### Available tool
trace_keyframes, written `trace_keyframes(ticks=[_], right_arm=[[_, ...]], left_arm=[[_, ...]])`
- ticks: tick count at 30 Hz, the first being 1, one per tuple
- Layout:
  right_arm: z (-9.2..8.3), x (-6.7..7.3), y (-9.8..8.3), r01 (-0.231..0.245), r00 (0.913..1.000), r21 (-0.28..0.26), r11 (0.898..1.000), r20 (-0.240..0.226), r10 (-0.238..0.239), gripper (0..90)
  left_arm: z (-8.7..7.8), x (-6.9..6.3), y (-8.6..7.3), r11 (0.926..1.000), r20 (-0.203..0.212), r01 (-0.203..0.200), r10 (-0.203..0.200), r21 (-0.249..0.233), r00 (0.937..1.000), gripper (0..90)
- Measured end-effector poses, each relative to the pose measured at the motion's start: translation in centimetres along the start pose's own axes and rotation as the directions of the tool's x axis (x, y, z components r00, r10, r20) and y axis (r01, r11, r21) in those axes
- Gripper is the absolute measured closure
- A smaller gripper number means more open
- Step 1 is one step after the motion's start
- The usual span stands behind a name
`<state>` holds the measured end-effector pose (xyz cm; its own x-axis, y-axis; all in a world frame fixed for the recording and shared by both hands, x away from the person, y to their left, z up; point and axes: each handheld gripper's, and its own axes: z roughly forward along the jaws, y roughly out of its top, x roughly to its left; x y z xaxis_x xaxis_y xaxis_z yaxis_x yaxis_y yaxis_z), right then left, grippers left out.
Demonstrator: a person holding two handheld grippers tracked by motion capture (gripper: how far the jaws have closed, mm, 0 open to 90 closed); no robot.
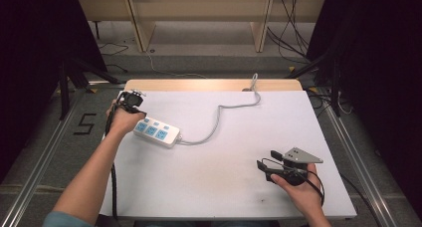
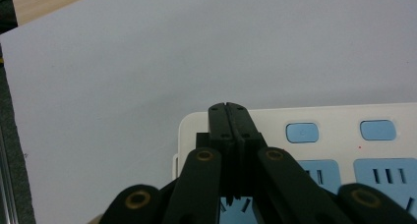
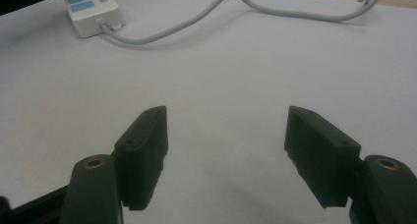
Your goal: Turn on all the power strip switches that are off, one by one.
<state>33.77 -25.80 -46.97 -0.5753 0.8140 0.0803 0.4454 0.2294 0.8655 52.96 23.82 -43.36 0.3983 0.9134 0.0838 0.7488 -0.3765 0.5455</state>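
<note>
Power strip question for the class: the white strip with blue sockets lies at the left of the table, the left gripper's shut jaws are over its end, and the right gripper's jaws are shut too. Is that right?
Not quite. The right gripper is open: the right gripper view shows its jaws wide apart with nothing between them. The rest holds: the power strip lies at the left of the table, with the shut left gripper over its end.

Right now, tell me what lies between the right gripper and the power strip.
Only bare white tabletop lies between the right gripper and the power strip; its grey cord curves off beyond that stretch. The high view and the right gripper view show this.
</note>
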Motion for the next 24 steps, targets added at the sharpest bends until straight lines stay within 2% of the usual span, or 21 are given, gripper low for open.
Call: trace_keyframes(ticks=[9,24], right_arm=[[0.0,0.0,0.0,0.000,1.0000,0.001,1.000,0.001,0.000,33.8],[0.0,-0.1,0.0,0.001,1.0000,0.004,1.000,-0.001,-0.001,33.8]], left_arm=[[0.5,-0.1,0.1,0.9998,0.001,-0.012,0.012,0.014,0.9999,89.7],[1.1,-0.3,0.2,0.9994,-0.004,-0.009,0.010,0.033,0.9999,89.7]])
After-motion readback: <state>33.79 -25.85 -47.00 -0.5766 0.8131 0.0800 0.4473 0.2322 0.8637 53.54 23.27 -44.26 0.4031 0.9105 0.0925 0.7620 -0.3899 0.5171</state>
